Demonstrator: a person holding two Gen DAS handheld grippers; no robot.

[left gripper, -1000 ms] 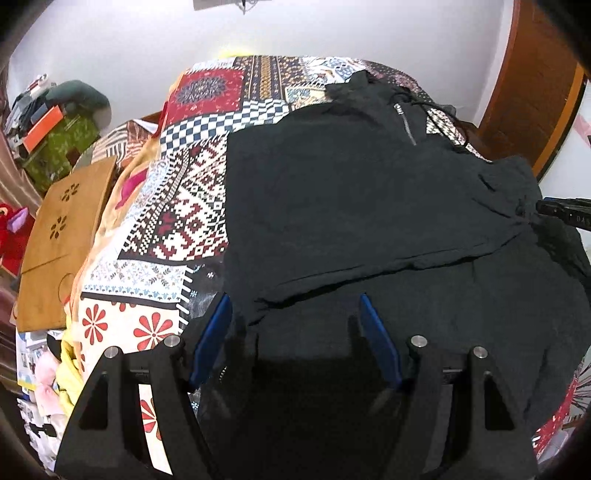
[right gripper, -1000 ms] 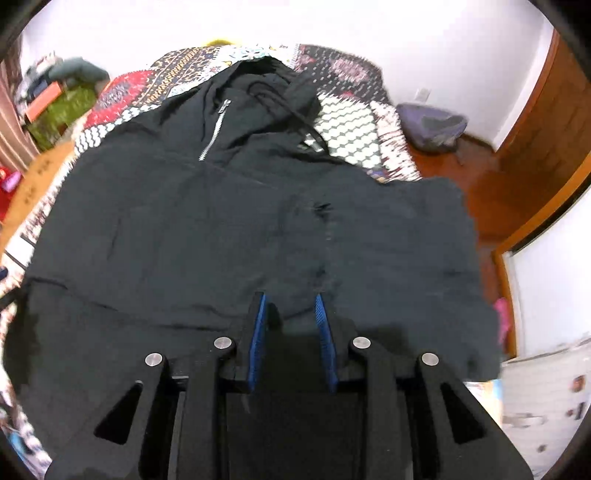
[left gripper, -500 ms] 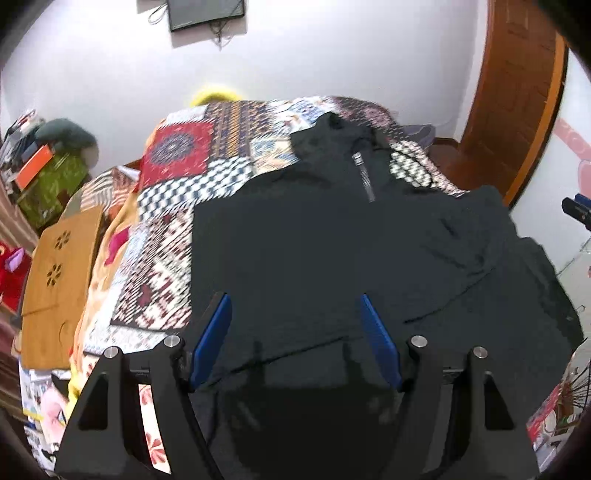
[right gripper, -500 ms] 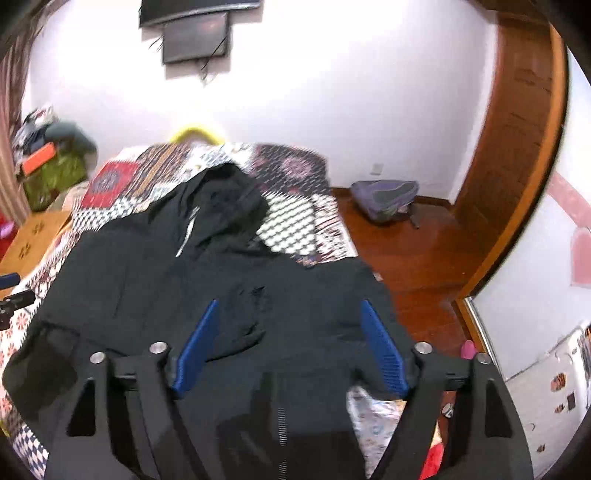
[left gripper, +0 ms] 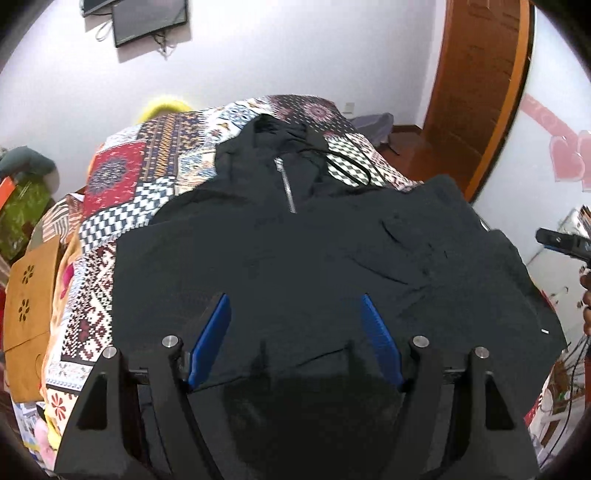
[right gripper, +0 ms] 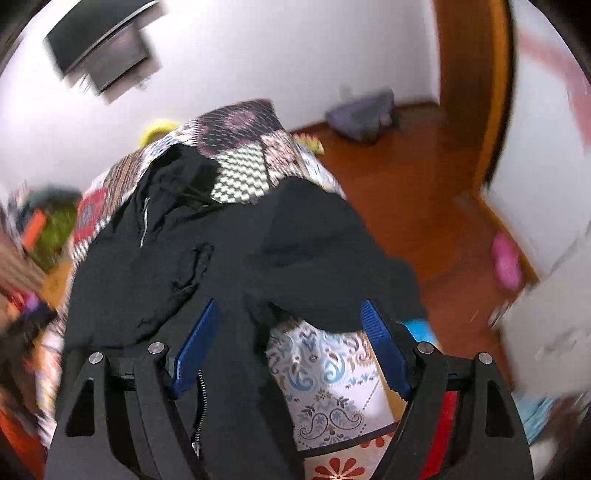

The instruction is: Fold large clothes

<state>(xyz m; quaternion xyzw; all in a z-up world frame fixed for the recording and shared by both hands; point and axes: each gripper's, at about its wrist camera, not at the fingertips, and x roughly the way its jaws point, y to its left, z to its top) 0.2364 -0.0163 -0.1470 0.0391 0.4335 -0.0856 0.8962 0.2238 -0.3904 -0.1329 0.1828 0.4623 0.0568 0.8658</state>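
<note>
- Where it lies spread across the bed, the black hooded jacket looks matte and softly creased, with a short metal zip at the collar and a thin drawstring looping off to one side.
- Under it, the patchwork bedspread is busy with checks, medallions and flower prints in red, white and blue.
- The left gripper hangs above the jacket's lower part, its blue ribbed pads spread wide with nothing between them.
- The right gripper is likewise wide apart and empty, over the jacket's right sleeve, which is bunched in a thick fold at the bed's edge; a paisley patch of bedspread shows between the fingers.
- The right-wrist view is motion-blurred, so finer detail there is unclear.
- Around the bed: a dark wall-mounted screen, a wooden door, polished wooden floor with a grey bag on it, and a tan cut-out board on the left.
</note>
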